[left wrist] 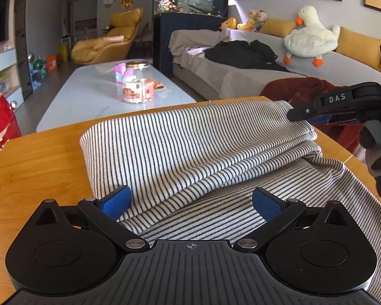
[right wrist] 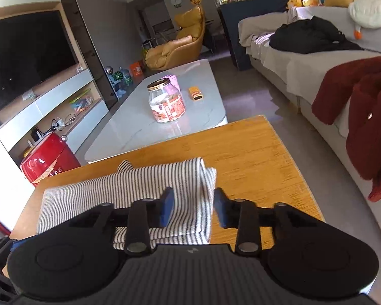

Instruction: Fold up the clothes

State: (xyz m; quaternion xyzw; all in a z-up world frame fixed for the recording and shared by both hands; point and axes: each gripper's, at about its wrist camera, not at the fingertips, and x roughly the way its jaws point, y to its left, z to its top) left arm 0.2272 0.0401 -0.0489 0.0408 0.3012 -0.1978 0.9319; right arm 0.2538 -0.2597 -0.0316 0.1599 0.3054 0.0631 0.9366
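Your left wrist camera looks forward and down past its fingers [left wrist: 115,203], close over the bench [left wrist: 38,162]. Your right one does likewise; both share the striped garment [left wrist: 190,137] and the glass jar [right wrist: 166,101] beyond the fingers.

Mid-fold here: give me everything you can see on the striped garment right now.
The striped garment is a soft knit, off-white with thin dark stripes, lying partly folded in layers on the wooden table. A thick folded edge runs across its middle, with a flatter layer spreading toward the near right. The right claw is shut on a bunched fold at its right end. The left claw is open, its blue pads either side of the cloth, not pressing it.
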